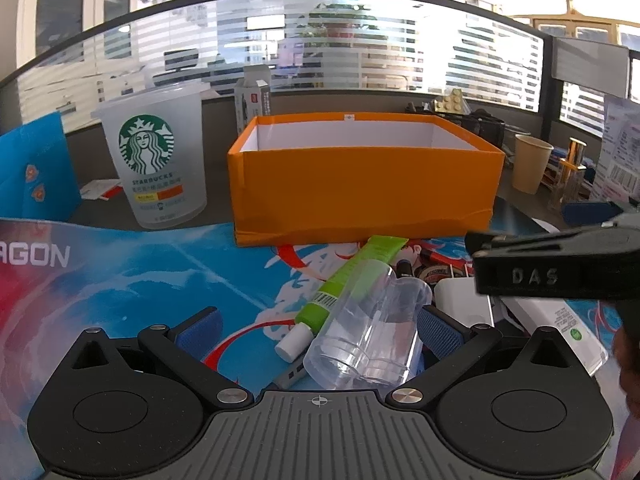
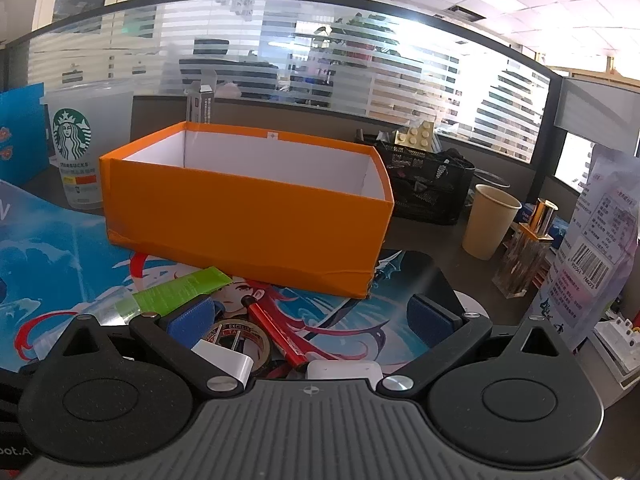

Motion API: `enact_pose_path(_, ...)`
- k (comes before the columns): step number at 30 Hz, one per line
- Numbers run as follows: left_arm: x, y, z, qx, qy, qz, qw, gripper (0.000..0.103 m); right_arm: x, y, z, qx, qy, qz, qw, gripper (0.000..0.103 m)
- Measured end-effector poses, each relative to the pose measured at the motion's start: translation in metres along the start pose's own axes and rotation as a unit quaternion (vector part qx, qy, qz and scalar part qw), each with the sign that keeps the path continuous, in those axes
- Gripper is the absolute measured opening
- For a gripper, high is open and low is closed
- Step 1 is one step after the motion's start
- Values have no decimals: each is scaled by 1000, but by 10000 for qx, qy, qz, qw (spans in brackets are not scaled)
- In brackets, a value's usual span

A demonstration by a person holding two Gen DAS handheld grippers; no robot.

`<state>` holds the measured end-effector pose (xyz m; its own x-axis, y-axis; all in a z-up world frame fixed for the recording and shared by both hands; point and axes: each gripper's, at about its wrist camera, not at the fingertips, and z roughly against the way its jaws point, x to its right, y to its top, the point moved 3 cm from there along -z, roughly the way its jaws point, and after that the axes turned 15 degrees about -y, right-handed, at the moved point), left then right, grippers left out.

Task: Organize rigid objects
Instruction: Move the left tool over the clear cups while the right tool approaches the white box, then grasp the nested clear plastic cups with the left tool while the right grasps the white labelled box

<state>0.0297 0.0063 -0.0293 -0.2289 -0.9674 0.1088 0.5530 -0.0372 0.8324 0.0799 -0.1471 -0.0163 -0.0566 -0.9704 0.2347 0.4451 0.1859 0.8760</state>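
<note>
On the tabletop [image 1: 100, 208], an orange box [image 1: 362, 194] stands open on a printed mat [image 1: 160, 280], its white inside showing. In front of it lies a heap of small things: a green tube [image 1: 348, 280] with a white cap, a clear bottle [image 1: 368, 332] lying across it, a tape roll [image 2: 240, 336], a red pen [image 2: 280, 332] and a white block [image 2: 344, 370]. The left hand-held gripper [image 1: 320, 330] has its blue pads wide apart, with the bottle between them, touching the right pad. The right hand-held gripper [image 2: 314, 318] is also spread wide, over the tape roll and pen, gripping nothing. A Starbucks cup [image 1: 154, 160] stands left of the box, a paper cup [image 2: 490, 226] to its right.
</note>
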Motion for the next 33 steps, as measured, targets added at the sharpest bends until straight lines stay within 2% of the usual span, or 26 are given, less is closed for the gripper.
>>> enact_pose_path(5,-10,-6,3,11,156,-130,9998,103,20,-3,-2,126,89,-235,9996,103)
enact_pose_path(11,-20,-7,8,19,44,-252,9997,103,32,-17,-11,-205,751,-719,9944,103)
enact_pose_path(14,-16,-4,20,229,-386,-405,9982,103,28,-22,-2,-107,1056,-694,9919,103)
enact_pose_path(17,-5,-1,26,444,-799,-786,9927,103,24,-28,9,14,883,-393,9953,103)
enact_pose_path(20,2,1,11,287,-1069,-1060,9882,103,22,-39,16,-42,638,-61,9979,100)
enact_pose_path(22,3,0,-4,44,-1334,-1062,9853,103,23,-48,15,-180,533,48,9984,94)
enact_pose_path(25,4,-2,-22,-203,-1490,-1039,9831,103,30,-56,4,-516,378,-16,9980,82)
enact_pose_path(27,4,-2,-32,-330,-1631,-996,9810,103,36,-62,-4,-785,373,-134,9961,61)
enact_pose_path(28,4,-3,-35,-388,-1697,-962,9800,103,38,-65,-8,-909,412,-228,9948,55)
enact_pose_path(32,0,-10,-50,-687,-1881,-812,9764,97,38,-69,-10,-806,499,-164,9954,55)
enact_pose_path(33,1,-13,-52,-632,-1738,-896,9787,90,38,-69,-11,-800,516,-159,9953,58)
